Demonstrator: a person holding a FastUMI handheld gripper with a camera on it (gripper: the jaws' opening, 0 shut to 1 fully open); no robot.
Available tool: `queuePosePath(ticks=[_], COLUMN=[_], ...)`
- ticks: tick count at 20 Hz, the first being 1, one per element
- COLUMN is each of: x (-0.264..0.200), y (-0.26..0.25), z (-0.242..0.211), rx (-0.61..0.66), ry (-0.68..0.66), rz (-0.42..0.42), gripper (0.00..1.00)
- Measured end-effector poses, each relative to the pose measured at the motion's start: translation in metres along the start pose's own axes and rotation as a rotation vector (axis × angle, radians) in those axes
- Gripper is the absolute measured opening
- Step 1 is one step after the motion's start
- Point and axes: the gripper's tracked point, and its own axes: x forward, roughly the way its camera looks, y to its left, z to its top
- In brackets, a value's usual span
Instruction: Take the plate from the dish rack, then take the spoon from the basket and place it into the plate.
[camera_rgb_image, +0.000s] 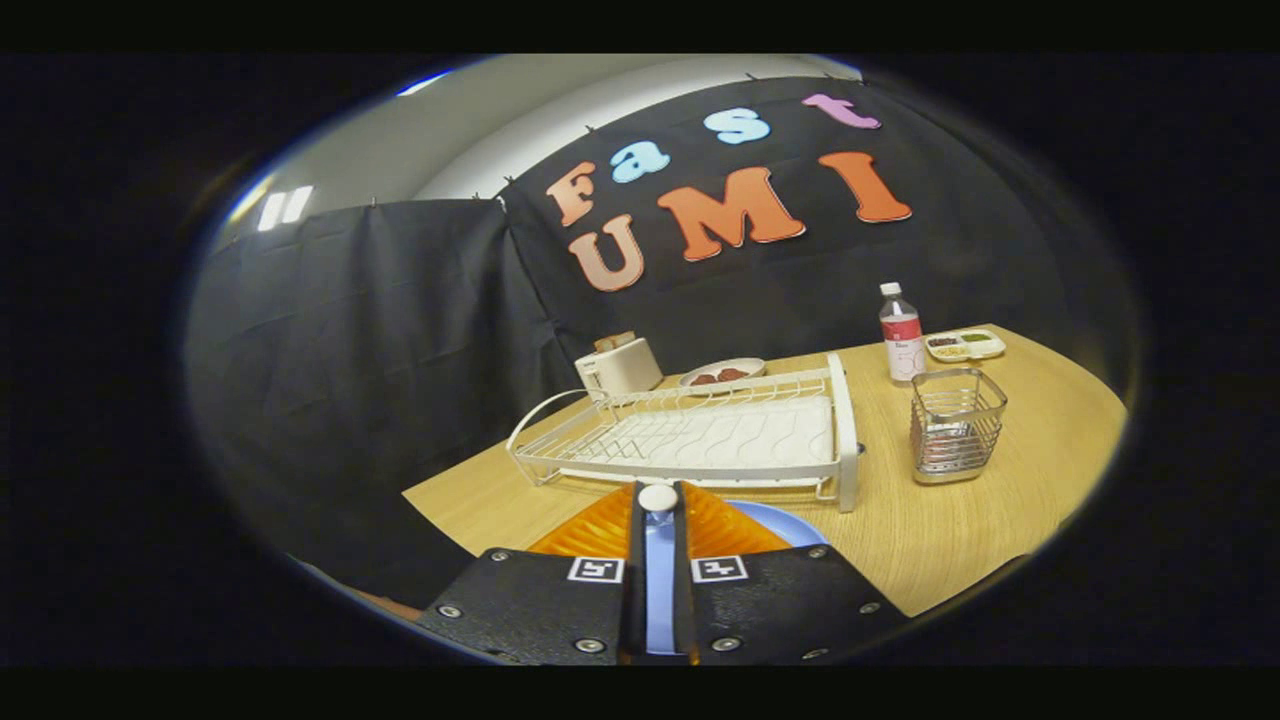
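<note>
Pale blue, the plate (775, 522) lies just under and ahead of the tongs (658, 515), out of the dish rack (700, 440) and down near the bench (960, 520) on the near side of the rack. The tongs are drawn narrow, with a white rounded end (658, 497) pinched between them; it looks like the spoon's handle tip, though the close view leaves that unsure. A strip of the plate's blue shows through the slot between the fingers.

If it is the spoon, the step in hand is the setting down. It should go well if the tongs come low over the middle of the plate before they part, so the spoon settles flat inside the rim and does not tip over the edge or skid on the glazed surface.

The wire basket (957, 425) stands well off to the right of the rack, and I cannot tell whether anything remains in it. Beyond the rack sit a toaster (620, 365), a dish of food (722, 376), a bottle (902, 345) and a small divided tray (965, 345), all well clear. Only the rack's near rail stands close enough to catch the tongs on a forward move.
</note>
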Motion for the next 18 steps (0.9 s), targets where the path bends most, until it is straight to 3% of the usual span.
queuePosePath(ticks=[9,17,18], x=[-0.001,-0.007,-0.008], y=[-0.013,-0.037,-0.035], z=[-0.013,-0.052,-0.053], rx=[0.064,0.047,0.045], ry=[0.013,0.131,0.135], rz=[0.021,-0.036,-0.029], gripper=[0.1,0.21,0.26])
